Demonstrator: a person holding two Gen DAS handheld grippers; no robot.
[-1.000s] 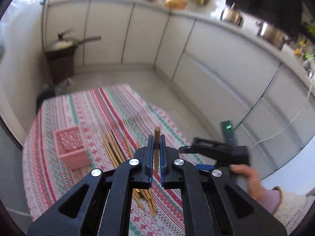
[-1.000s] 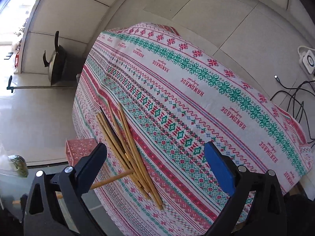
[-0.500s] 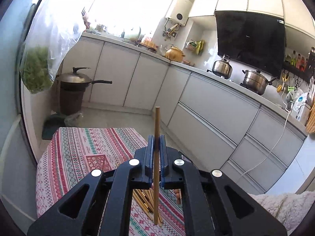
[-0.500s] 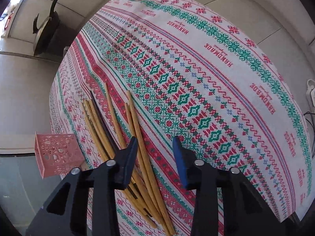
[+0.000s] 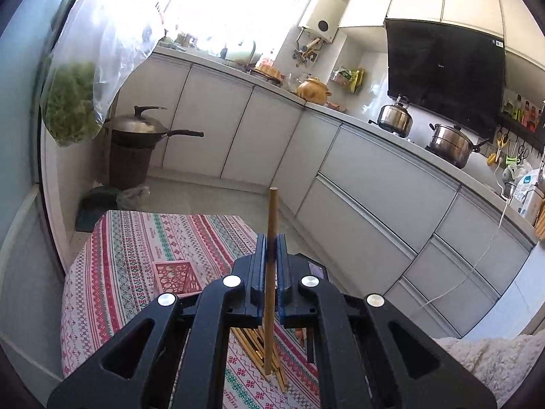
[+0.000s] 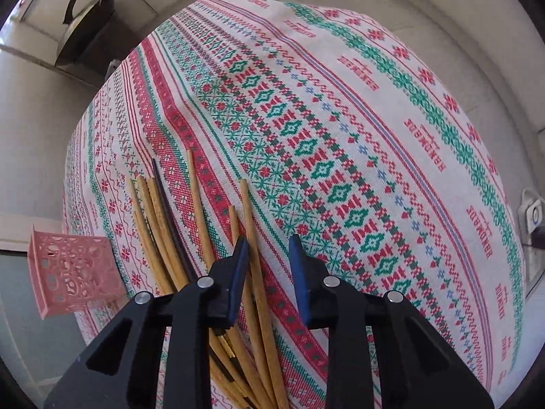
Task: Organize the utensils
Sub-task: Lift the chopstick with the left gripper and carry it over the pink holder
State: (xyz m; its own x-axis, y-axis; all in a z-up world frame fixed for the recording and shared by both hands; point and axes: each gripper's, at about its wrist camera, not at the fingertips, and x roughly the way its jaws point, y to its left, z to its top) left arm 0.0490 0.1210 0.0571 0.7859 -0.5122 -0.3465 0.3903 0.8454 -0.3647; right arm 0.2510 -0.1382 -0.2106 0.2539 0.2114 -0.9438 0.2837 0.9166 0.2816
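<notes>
Left gripper is clamped tight on one wooden chopstick, now held upright, its lower end hanging over the pile. A second ago it was tipped forward with only a stub showing; the wrist has pitched up, so this stick looks ready to drop into the holder.

Right gripper has narrowed from wide open to a modest gap, holding nothing, and has closed in low over the chopstick pile. One stick from the pile runs between its jaws, untouched; likely the next pick.

Pink holder sits at 9 o'clock of the pile, near the tablecloth edge; its contents cannot be made out. Beyond, at 11 o'clock, a lidded wok stands by the cabinets.
</notes>
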